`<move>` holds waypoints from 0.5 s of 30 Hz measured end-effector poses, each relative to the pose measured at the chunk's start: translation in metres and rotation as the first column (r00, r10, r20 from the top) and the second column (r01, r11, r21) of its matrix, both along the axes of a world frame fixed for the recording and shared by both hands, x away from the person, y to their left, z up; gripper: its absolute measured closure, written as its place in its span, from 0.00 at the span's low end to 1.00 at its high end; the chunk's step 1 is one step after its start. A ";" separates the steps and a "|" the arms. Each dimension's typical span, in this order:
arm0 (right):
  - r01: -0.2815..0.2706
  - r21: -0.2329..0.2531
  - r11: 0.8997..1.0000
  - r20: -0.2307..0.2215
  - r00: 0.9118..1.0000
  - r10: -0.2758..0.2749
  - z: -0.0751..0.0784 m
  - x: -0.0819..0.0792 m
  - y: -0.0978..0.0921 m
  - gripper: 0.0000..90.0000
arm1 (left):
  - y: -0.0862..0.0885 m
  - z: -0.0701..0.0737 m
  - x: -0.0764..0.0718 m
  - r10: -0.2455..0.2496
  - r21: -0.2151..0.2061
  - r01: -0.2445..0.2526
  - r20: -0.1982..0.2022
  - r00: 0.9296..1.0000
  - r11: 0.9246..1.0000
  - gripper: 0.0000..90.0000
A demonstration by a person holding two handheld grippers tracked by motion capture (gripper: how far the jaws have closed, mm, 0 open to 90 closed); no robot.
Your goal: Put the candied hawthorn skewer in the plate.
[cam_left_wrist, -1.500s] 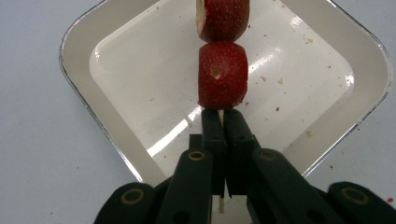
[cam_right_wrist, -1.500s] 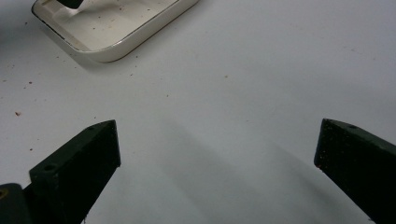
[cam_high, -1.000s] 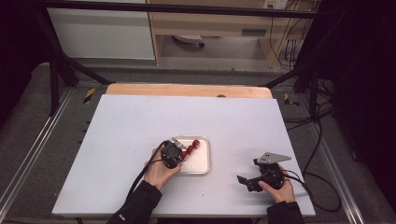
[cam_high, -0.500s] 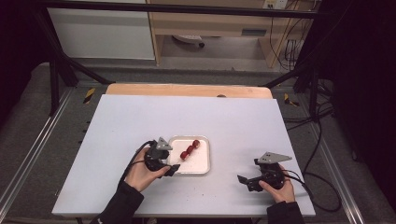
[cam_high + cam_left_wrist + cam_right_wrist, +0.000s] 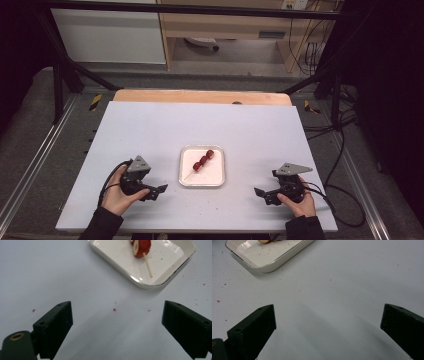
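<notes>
Basically: skewer (image 5: 202,163) of red fruit pieces lies diagonal in the white tray (image 5: 217,178), centre of the high view, slightly below middle. Fruit end sits toward the tray's upper right, bare stick tip toward its lower left. It lies flat on the tray floor, nothing touching it. My read is it's parked there as its resting spot, so the stick end is easy to pick.

Left gripper (image 5: 159,189) sits lower left of the tray, near it but apart, jaws spread wide and empty, pointing toward the tray. Left gripper view confirms: both black jaws far apart, the tray's near corner and stick end ahead at top of frame. Right gripper (image 5: 259,192) sits lower right of the tray, also released and empty, jaws wide, tray corner at upper left of its own view. Both hands rest low on the worktop (image 5: 150,125), looks like a neutral pose on either side.

Worktop is pale grey-white, matte, with small red crumbs (image 5: 114,309) scattered near the tray. Wooden edge (image 5: 200,96) runs along its far side. Dark frame rails (image 5: 60,85) either side, cables (image 5: 345,150) at right, light cabinet and shelving at the top of the frame.
</notes>
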State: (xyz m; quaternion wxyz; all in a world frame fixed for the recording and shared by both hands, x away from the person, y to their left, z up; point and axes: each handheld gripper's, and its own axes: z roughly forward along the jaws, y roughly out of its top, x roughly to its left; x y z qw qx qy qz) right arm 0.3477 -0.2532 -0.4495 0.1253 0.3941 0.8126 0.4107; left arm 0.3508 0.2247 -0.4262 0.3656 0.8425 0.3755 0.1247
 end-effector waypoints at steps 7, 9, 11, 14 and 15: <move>-0.003 -0.013 1.000 -0.003 1.000 0.003 -0.001 0.000 0.001 0.01 | 0.028 -0.010 -0.011 0.069 -0.042 -0.068 0.027 0.997 0.997 0.11; -0.002 -0.015 1.000 -0.011 1.000 0.002 -0.002 0.000 0.001 0.01 | 0.032 -0.011 -0.014 0.073 -0.055 -0.071 0.036 0.997 0.996 0.11; -0.006 -0.017 1.000 -0.010 1.000 0.006 -0.002 0.000 0.001 0.01 | 0.035 -0.014 -0.017 0.072 -0.062 -0.069 0.041 0.997 0.996 0.11; -0.010 -0.018 1.000 -0.013 1.000 0.009 -0.002 0.000 0.001 0.01 | 0.037 -0.018 -0.018 0.072 -0.064 -0.069 0.041 0.997 0.996 0.11; -0.009 -0.016 1.000 -0.014 1.000 0.009 -0.002 0.000 0.002 0.01 | 0.038 -0.018 -0.018 0.073 -0.062 -0.070 0.041 0.997 0.996 0.11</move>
